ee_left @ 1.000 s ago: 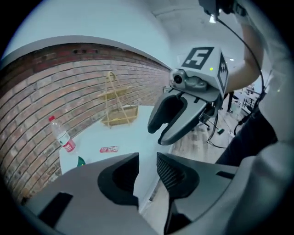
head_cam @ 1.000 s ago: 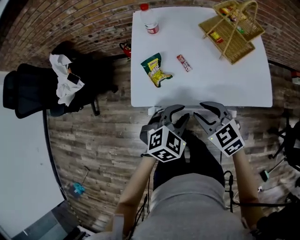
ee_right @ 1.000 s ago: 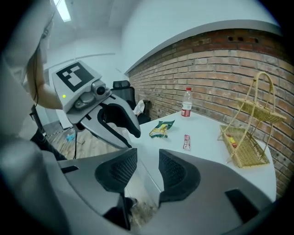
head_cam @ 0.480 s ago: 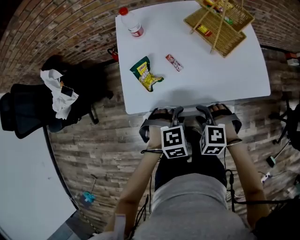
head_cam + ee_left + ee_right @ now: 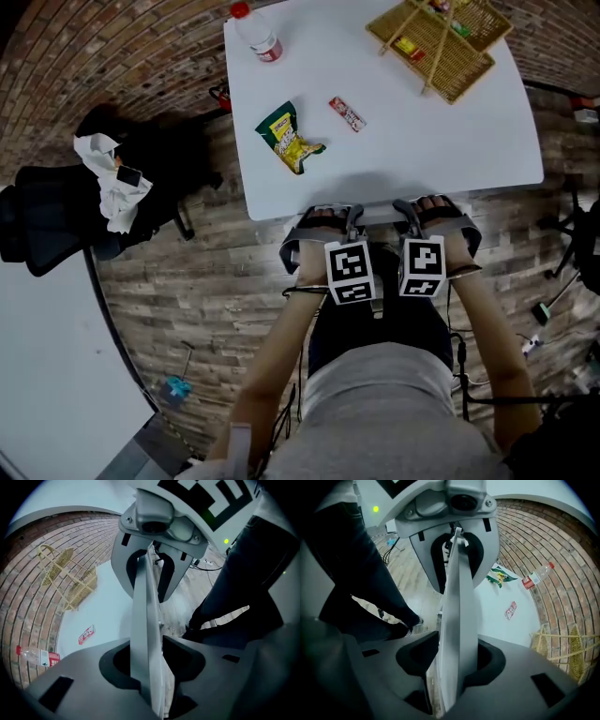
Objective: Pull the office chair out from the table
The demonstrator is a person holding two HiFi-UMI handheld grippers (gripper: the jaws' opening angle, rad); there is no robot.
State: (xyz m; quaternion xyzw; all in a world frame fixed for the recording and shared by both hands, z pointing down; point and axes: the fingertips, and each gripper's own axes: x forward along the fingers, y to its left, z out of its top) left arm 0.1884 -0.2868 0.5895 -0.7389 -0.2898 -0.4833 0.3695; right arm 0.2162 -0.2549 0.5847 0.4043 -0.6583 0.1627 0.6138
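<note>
A black office chair (image 5: 52, 220) draped with a white cloth stands on the floor left of the white table (image 5: 403, 141), apart from it. Both grippers point steeply down at the table's near edge. My left gripper (image 5: 330, 217) straddles that edge (image 5: 143, 620), with the slab between its jaws and a gap showing beside it; its jaws have just been opening. My right gripper (image 5: 427, 208) straddles the same edge (image 5: 459, 597) a little to the right. Its jaws have just been closing slightly, and floor still shows beside the slab. Neither gripper is near the chair.
On the table lie a water bottle (image 5: 255, 33), a green snack bag (image 5: 289, 139), a red wrapper (image 5: 347, 113) and a wicker basket (image 5: 441, 37). A dark jacket (image 5: 155, 155) lies by the chair. A white surface (image 5: 37, 356) fills the left side. Cables (image 5: 539, 314) run at right.
Both grippers have rolled upright and sunk onto the table's near edge, so the edge now sits between each pair of jaws. The jaws stand wider than a second ago.
</note>
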